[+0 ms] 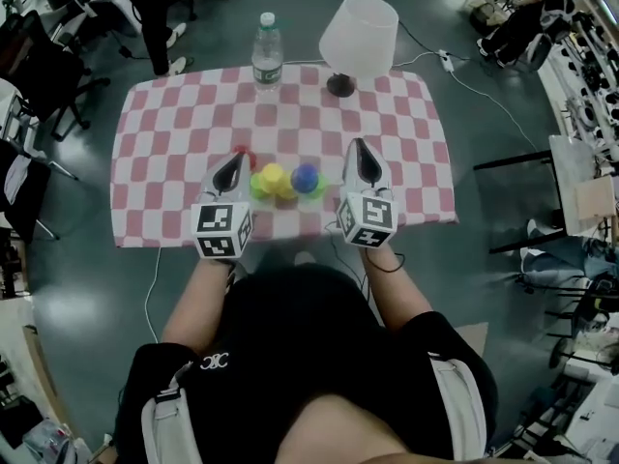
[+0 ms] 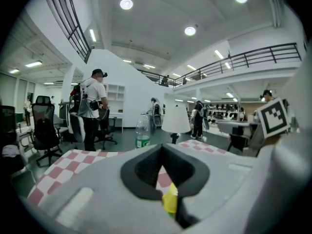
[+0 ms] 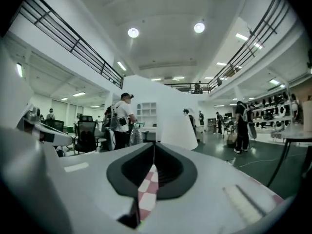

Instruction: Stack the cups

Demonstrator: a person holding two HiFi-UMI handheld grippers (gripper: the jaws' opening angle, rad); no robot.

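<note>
I judge the stacking unfinished: the cups [image 1: 286,184] sit in a tight cluster near the 6 o'clock edge of the counter [image 1: 174,124], close to me, with several colours side by side, not in one column. A yellow cup [image 1: 272,176] is at the middle, a blue cup [image 1: 306,176] just at its 3 o'clock, a sliver of a red cup [image 1: 242,152] at its 10 o'clock, and a green cup [image 1: 257,188] peeks out at its 8 o'clock. The picture is too soft to show whether any of them are already nested. My left tool [image 1: 235,162] hangs at 9 o'clock of the cluster, clenched with nothing in it; through the slot under its tips I see only cloth and a patch of yellow lying beyond. My right tool [image 1: 360,150] hangs at 3 o'clock, also clenched and empty, only checked cloth showing past its tips. So gathering the colours into a single pile seems to be what remains. The cups look like small, smooth, glossy plastic, round and tapered, so they should slide into one another easily. The cloth [image 1: 406,114] is a soft pink and white check. At 12 o'clock stands a clear bottle [image 1: 267,51] with a green label, and at 1 o'clock a lamp [image 1: 358,35] with a matt white conical shade.
</note>
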